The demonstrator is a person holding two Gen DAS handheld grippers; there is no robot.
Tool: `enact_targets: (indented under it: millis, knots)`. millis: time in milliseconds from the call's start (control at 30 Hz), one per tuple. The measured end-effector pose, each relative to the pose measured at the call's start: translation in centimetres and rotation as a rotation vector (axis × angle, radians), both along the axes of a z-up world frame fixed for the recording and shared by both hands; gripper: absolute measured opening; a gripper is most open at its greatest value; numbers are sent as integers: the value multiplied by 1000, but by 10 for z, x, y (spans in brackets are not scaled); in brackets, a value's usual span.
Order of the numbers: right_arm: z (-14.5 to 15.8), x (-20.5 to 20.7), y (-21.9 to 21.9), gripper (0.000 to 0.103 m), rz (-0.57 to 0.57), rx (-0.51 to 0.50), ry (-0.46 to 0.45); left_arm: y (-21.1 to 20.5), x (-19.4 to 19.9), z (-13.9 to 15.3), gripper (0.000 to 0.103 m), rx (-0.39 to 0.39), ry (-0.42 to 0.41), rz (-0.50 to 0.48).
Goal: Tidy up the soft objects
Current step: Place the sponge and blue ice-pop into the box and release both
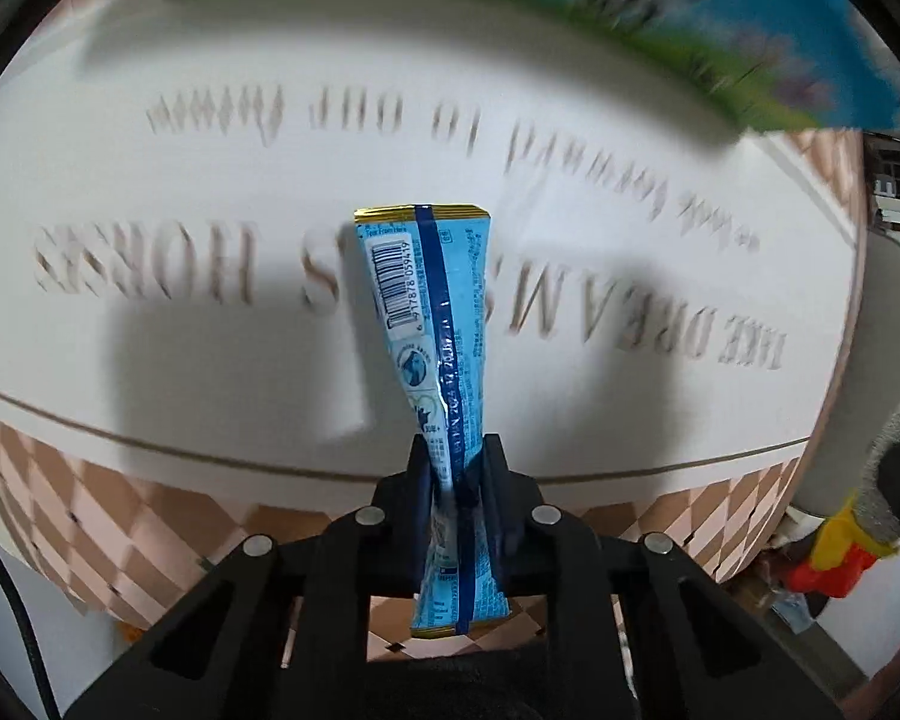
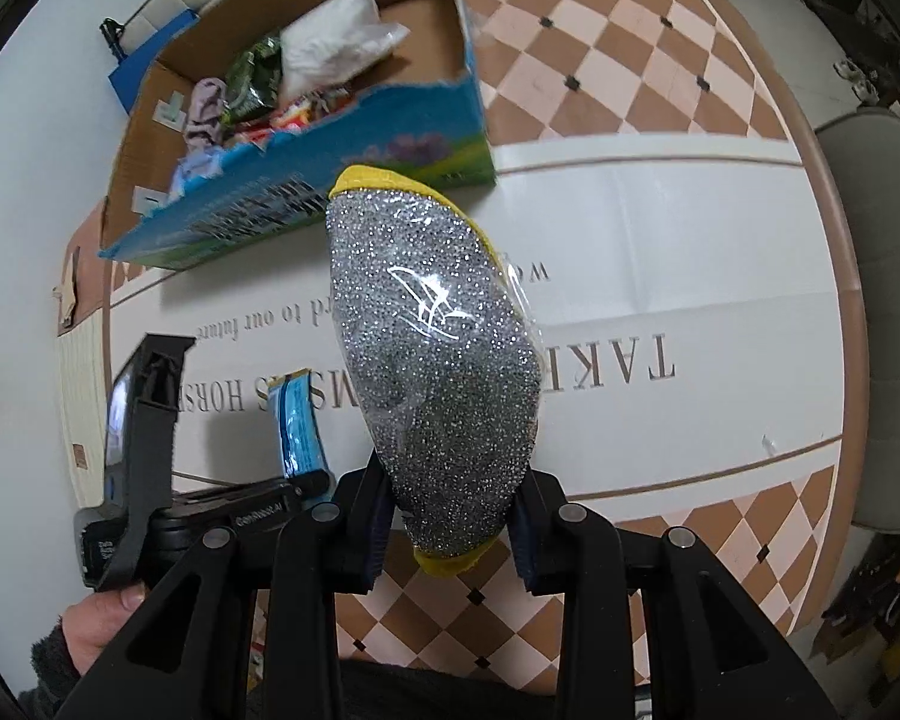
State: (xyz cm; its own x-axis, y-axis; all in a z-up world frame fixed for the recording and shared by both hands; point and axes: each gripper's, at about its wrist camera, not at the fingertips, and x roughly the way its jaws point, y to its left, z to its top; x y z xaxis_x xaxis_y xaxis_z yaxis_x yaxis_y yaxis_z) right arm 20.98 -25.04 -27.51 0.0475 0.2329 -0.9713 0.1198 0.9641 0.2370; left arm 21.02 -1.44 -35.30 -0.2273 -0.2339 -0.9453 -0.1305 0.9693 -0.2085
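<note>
Blue sachet [image 1: 435,324] pinched by left hand-held gripper [image 1: 457,480] above tablecloth [image 1: 150,360].

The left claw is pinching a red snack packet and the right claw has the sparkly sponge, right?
Nearly. The left wrist view shows the left claw pinching a blue snack packet, not red. The right claw does hold the sparkly sponge.

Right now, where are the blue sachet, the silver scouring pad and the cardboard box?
blue sachet [image 1: 426,312]: left wrist view, on its printed middle.
silver scouring pad [image 2: 432,360]: right wrist view, on its glittery face.
cardboard box [image 2: 330,192]: right wrist view, on its blue front wall.
</note>
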Motion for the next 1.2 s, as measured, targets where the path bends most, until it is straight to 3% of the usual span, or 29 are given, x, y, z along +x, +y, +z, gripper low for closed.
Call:
enact_targets:
  millis: [100,233,367,467,700,1067,1167,1200]
  knots:
    - [16,6,2,35,2,12,-37,-3,18,38,13,-6,-89,-26]
    - [38,20,2,35,-4,47,-88,-8,49,114,13,-38,-237,-69]
    - [59,47,1,35,-26,81,-134,-16,109,167,13,-96,-323,-103]
    - [65,78,3,35,-53,102,-152,-29,172,188,13,-68,-385,-143]
    - [41,144,15,35,-116,100,-108,-73,285,153,13,-82,-272,-234]
    - [-3,194,23,36,-157,88,-13,-138,328,78,17,-18,-131,-391]
    - [-15,202,21,44,-155,93,28,-136,335,67,26,-4,-92,-392]
    - [-19,204,21,54,-150,92,41,-135,336,66,31,3,-96,-394]
